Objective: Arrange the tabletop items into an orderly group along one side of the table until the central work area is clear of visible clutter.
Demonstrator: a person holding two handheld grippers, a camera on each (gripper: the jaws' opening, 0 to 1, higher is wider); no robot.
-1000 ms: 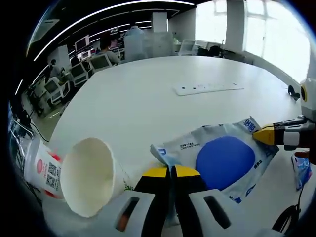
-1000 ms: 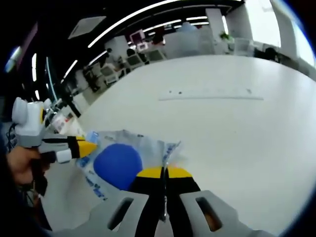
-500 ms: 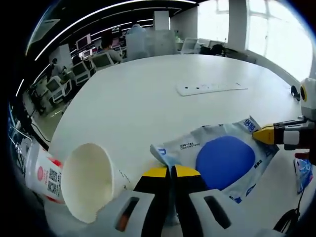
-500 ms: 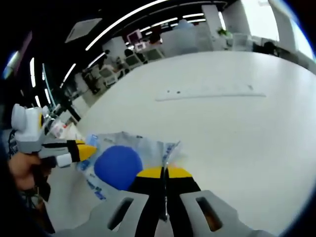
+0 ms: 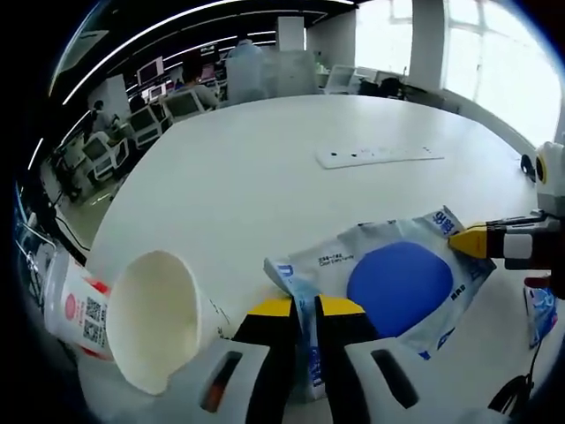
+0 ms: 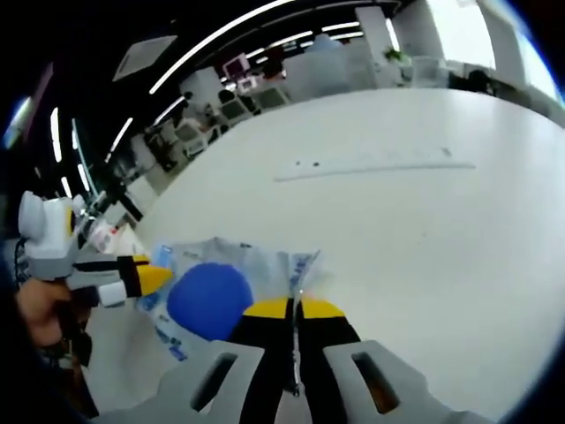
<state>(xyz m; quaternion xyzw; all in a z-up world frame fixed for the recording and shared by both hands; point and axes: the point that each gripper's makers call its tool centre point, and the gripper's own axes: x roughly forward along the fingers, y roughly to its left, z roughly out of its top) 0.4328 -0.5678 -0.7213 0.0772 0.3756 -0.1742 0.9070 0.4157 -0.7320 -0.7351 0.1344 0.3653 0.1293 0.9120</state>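
Observation:
A silver wet-wipe packet [image 5: 397,283] with a big blue oval lies on the white table [image 5: 247,177]. My left gripper [image 5: 305,309] has its yellow-tipped jaws slightly parted, and the packet's near edge lies in the gap. The right gripper [image 5: 466,240] comes in from the right and pinches the packet's far corner. In the right gripper view, my right gripper [image 6: 296,309] is shut on the packet [image 6: 212,296], and the left gripper [image 6: 150,276] is at its other end, held by a hand [image 6: 40,309].
A white paper cup [image 5: 154,322] lies on its side left of my left gripper, with a red-labelled white bottle [image 5: 75,309] beside it. A white power strip [image 5: 380,156] lies farther out on the table. A small blue packet [image 5: 540,305] is at the right edge.
The left gripper's jaws, shut on the packet's edge before, have parted a little. The right gripper keeps its hold. The packet has barely shifted.

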